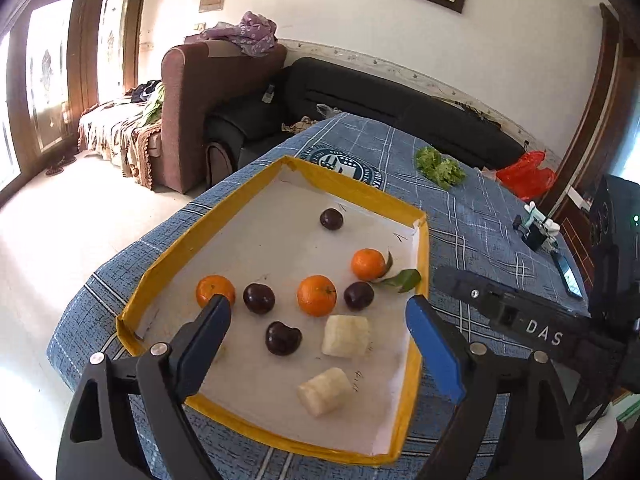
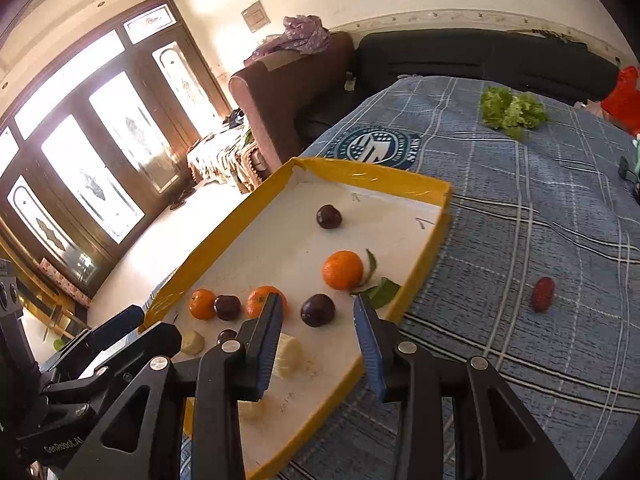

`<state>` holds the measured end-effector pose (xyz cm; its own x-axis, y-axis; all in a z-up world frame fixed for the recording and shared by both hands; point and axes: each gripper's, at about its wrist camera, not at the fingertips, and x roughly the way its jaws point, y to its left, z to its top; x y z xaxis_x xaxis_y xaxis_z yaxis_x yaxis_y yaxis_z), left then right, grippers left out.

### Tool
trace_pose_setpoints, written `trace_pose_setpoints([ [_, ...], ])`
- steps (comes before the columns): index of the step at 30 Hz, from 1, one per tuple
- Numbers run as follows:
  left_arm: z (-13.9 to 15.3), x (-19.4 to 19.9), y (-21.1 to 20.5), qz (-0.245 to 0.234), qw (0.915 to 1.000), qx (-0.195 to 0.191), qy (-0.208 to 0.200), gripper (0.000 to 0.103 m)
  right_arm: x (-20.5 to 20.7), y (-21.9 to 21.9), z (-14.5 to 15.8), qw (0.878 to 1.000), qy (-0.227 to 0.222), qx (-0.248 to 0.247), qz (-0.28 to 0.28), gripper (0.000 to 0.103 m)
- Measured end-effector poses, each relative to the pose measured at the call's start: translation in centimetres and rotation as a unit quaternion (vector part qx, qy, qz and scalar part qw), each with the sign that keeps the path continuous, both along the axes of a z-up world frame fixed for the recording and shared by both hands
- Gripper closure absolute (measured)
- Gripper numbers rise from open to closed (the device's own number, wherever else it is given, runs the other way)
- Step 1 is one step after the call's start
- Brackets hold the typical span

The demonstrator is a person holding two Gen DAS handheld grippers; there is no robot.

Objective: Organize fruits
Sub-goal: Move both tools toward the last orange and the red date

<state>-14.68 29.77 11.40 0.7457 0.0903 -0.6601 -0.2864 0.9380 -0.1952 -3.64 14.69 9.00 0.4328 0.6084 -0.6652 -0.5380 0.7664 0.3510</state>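
A yellow-rimmed white tray point(image 1: 360, 194) point(image 2: 372, 182) on the blue plaid cloth holds three oranges, one with leaves point(image 1: 368, 264) point(image 2: 343, 270), several dark plums point(image 1: 259, 298) point(image 2: 318, 310) and two peeled banana pieces point(image 1: 346, 336) point(image 1: 325, 391). My left gripper point(image 1: 318, 318) is open and empty above the tray's near half. My right gripper point(image 2: 316, 312) is open and empty over the tray's right part, a plum between its fingertips in view. A small red fruit point(image 2: 543, 294) lies on the cloth right of the tray.
A bunch of green lettuce point(image 1: 439, 167) point(image 2: 512, 110) lies far on the cloth. A red plastic bag point(image 1: 526, 174) sits at the far right edge. A phone point(image 1: 570, 274) and a small clip stand point(image 1: 536, 232) are at the right. Sofas stand behind the table.
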Motion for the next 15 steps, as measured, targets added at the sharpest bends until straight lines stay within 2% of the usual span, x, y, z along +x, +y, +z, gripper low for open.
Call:
trace_pose_setpoints([
  [5, 0.5, -0.1, -3.7, -0.017, 0.9987, 0.047, 0.005, 0.014, 0.0, -5.7, 0.5, 0.999, -0.003, 0.013, -0.049, 0.058],
  [15, 1.0, 0.2, -8.3, -0.049, 0.9954, 0.081, 0.017, 0.014, -0.2, -16.5, 0.2, 0.99, -0.001, 0.036, -0.136, 0.055],
])
